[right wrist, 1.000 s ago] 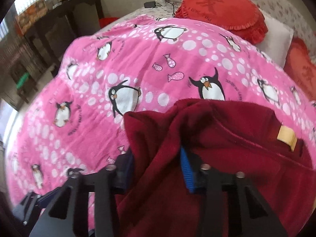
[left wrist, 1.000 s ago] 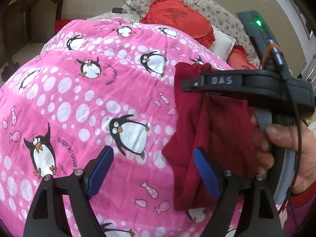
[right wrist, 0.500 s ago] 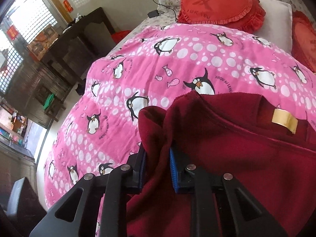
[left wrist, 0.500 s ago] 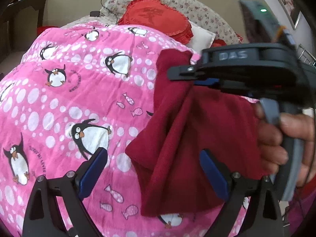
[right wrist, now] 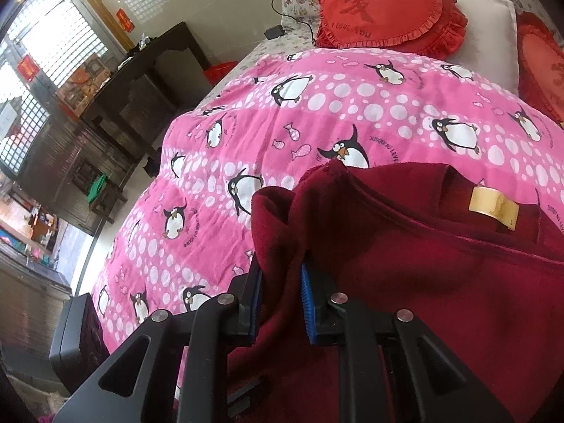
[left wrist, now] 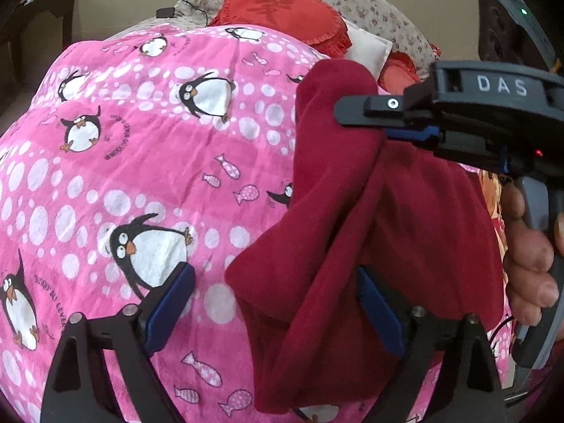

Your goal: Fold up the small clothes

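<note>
We see bed under pink penguin quilt (right wrist: 352, 112), red heart cushion (right wrist: 384, 7) and white pillow (right wrist: 493, 28) at head on floral sheet (left wrist: 370, 10). Dark wooden cabinet (right wrist: 141, 84) stands against beige wall (right wrist: 218, 3). Daylight floods through lattice window (right wrist: 63, 31) on left.

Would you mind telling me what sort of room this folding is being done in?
Most likely a home bedroom: a bed under a pink penguin-print blanket, red heart-shaped cushions with a white pillow at its head, and a dark wooden dresser beside a latticed window.
</note>
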A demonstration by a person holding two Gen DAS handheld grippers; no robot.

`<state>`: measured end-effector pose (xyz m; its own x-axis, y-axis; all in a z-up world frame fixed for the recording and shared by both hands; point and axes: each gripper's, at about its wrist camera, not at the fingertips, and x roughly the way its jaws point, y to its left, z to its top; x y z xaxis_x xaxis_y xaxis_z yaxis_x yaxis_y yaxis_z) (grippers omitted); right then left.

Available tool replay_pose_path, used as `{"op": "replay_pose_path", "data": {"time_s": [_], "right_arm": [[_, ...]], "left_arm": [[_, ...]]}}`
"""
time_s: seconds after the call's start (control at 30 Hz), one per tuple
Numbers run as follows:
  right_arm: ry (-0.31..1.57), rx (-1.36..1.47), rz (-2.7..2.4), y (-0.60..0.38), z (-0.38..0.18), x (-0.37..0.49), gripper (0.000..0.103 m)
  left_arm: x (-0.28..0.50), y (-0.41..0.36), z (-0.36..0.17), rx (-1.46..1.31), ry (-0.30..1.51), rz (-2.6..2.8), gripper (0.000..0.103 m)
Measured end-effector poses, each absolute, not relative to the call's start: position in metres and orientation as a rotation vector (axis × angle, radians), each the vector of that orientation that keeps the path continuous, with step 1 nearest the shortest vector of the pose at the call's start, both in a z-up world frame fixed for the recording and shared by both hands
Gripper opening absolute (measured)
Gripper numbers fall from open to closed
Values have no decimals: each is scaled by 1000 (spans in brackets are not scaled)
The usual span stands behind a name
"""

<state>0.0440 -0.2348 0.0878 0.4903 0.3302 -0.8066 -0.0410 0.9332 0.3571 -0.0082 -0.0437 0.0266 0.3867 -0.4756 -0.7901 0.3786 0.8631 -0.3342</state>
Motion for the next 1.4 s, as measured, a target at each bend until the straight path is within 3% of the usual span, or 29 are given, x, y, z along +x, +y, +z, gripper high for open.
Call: {"op": "replay_pose_path", "data": {"time_s": [0.27,0.5,0.67,0.77,0.93,1.4], "right_arm": [[1036,328,234,-238,85,44,0],[1030,335,240,-242,86,40,0],[1016,338,245,-249,92,34,0],[991,339,243,-262,103,27,0],[944,366,215,-296,122,12,0],[836,447,113,-391,151,-45,0]], "left_arm": [[-8,-58,26,-76,1048,-581,73],[-8,-66,31,-60,1048,-572,65],[-19,-70,57,-52,1015,-600,40],[-27,-78,80,-52,973,-643,34],[-39,-111,113,-50,921,-742,27],[-68,-204,134,45,906,-876,26]]}}
